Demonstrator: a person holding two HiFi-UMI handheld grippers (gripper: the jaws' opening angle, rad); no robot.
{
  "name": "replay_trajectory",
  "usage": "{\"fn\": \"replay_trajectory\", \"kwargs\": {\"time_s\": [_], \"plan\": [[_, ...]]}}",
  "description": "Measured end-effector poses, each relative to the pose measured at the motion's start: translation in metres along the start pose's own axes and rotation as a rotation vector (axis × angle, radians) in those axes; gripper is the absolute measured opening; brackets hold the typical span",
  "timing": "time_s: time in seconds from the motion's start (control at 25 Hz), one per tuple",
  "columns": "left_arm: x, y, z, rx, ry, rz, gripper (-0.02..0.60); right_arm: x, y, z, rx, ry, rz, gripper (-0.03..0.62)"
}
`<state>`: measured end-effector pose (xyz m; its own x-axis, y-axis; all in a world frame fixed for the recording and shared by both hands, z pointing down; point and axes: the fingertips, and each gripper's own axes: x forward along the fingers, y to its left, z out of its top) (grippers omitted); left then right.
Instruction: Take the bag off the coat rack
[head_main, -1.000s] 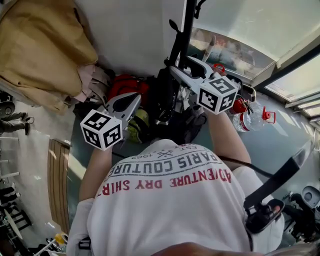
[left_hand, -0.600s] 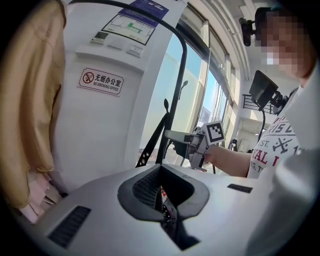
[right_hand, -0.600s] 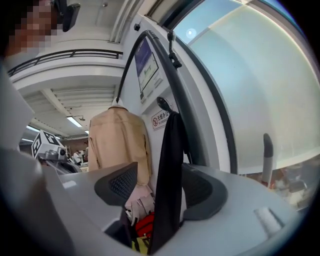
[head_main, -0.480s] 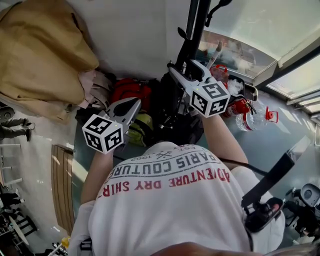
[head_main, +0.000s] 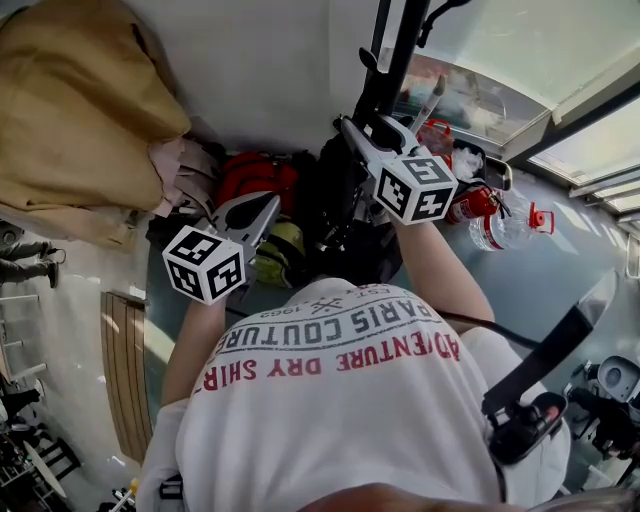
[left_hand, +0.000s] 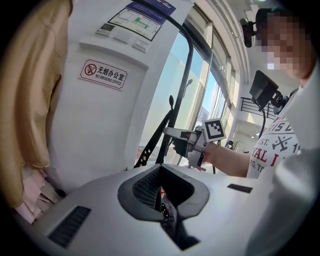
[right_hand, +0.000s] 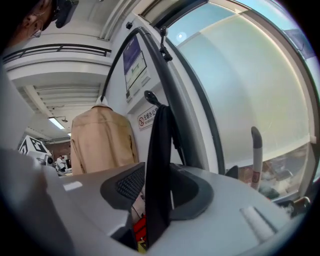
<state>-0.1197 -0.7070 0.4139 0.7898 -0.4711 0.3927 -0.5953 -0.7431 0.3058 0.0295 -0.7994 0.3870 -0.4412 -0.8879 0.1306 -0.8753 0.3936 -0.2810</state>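
Bag strap hangs upright from rack hook, running between right gripper jaws: just closing, spread, not yet pinching. Left gripper pressed together, empty, farther left.

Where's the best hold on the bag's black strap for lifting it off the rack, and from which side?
Probably the black strap just below the hook, approached level from the room side: it hangs flat and upright there, in front of the pole.
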Motion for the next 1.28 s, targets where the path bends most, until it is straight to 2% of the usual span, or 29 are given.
{"fn": "replay_trajectory", "kwargs": {"time_s": [0.04, 0.12, 0.52, 0.76, 1.08, 1.28], "plan": [[-0.001, 0.001, 0.000, -0.001, -0.001, -0.001, 0.000, -0.001, -0.004, 0.000, 0.010, 0.001, -0.017, 0.119], [-0.003, 0.002, -0.001, -0.002, -0.004, 0.000, 0.000, -0.002, -0.010, 0.000, 0.023, 0.001, -0.036, 0.066], [-0.013, 0.007, -0.007, -0.014, -0.012, -0.004, 0.000, -0.010, -0.004, -0.001, 0.068, -0.003, -0.025, 0.025], [-0.016, 0.009, 0.000, -0.011, -0.029, -0.006, 0.000, -0.014, 0.008, 0.010, 0.034, -0.025, -0.005, 0.023], [-0.023, -0.001, 0.007, 0.002, -0.051, -0.016, 0.000, -0.028, 0.036, 0.077, -0.070, -0.134, 0.042, 0.021], [-0.030, -0.006, 0.012, 0.016, -0.068, -0.010, 0.000, -0.038, 0.050, 0.124, -0.080, -0.211, 0.081, 0.021]]}}
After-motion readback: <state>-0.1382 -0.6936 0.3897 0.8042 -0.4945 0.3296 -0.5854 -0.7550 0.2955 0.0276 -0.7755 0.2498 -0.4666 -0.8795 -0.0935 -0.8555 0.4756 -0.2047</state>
